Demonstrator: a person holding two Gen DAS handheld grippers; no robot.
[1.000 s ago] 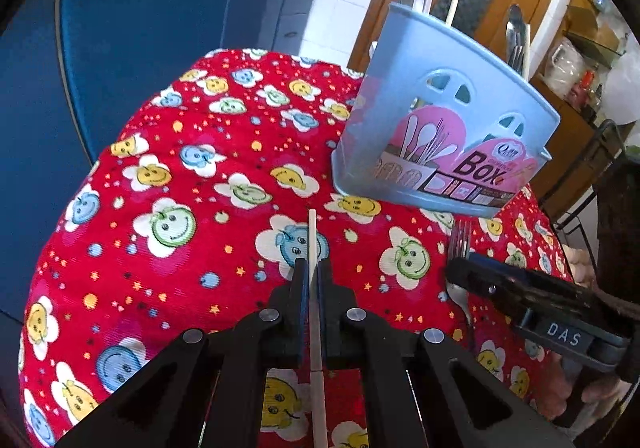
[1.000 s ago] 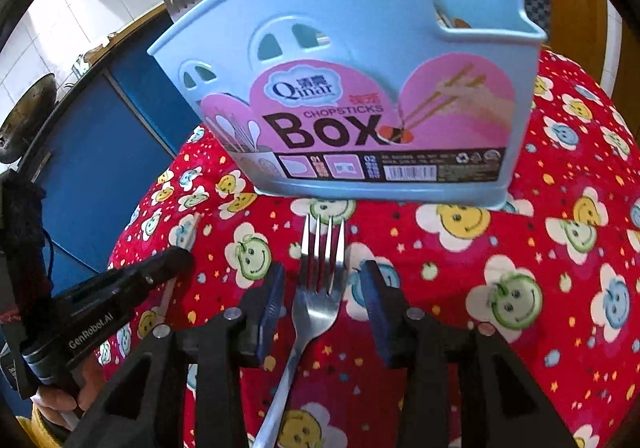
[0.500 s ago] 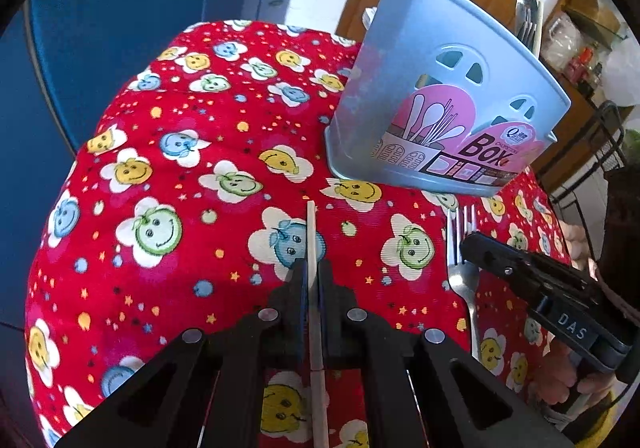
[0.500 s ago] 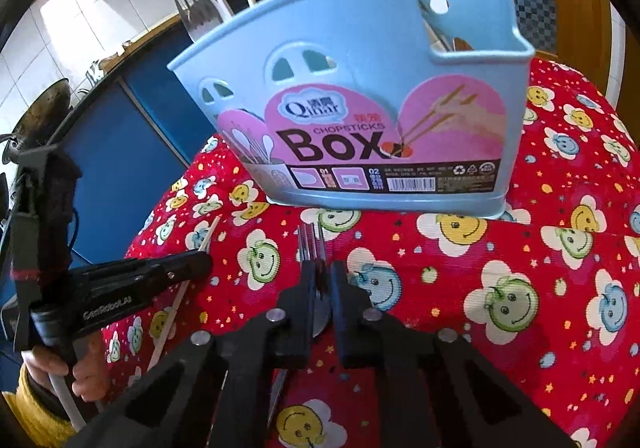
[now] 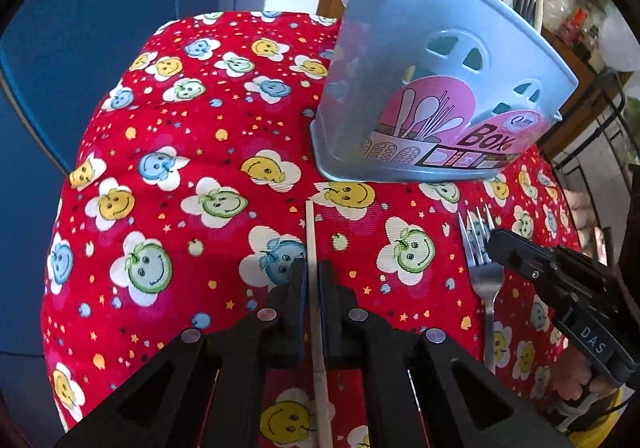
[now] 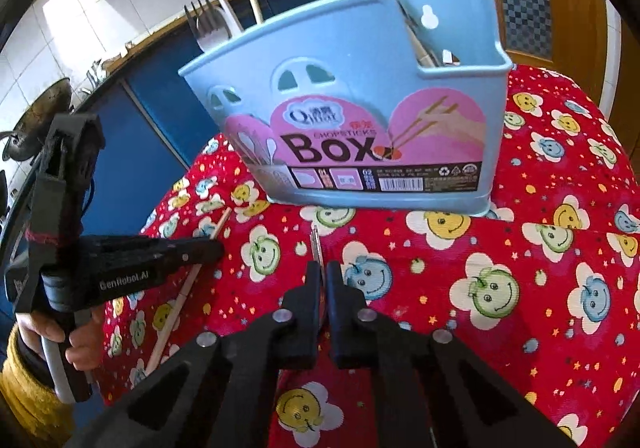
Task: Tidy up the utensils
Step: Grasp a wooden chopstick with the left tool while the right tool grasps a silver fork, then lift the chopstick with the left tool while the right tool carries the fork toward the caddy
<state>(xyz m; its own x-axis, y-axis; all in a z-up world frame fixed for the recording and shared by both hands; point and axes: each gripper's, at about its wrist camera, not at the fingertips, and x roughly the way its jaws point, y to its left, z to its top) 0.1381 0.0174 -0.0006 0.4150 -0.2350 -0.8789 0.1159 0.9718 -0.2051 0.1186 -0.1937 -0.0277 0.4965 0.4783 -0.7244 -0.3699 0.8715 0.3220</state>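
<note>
While left gripper (image 5: 312, 280) pinches chopstick (image 5: 311, 232), right gripper (image 6: 323, 278) clamps fork (image 5: 482, 268); tines edge-on in right view.

Both tools are matt black plastic: each hand-held gripper has two angular arms with triangular cut-outs, round silver screw heads at the joints and narrow flat fingers. Seen from the left wrist, the right hand-held gripper (image 5: 490, 244) at 3 o'clock bears white letters "DAS" on its side. From the right wrist, the left hand-held gripper (image 6: 218, 248) at 9 o'clock reads "GenRobot.AI", has a thin red mark on its upright body and a pale grey handle, and a mustard-yellow knitted sleeve (image 6: 24, 380) shows at 8 o'clock.
</note>
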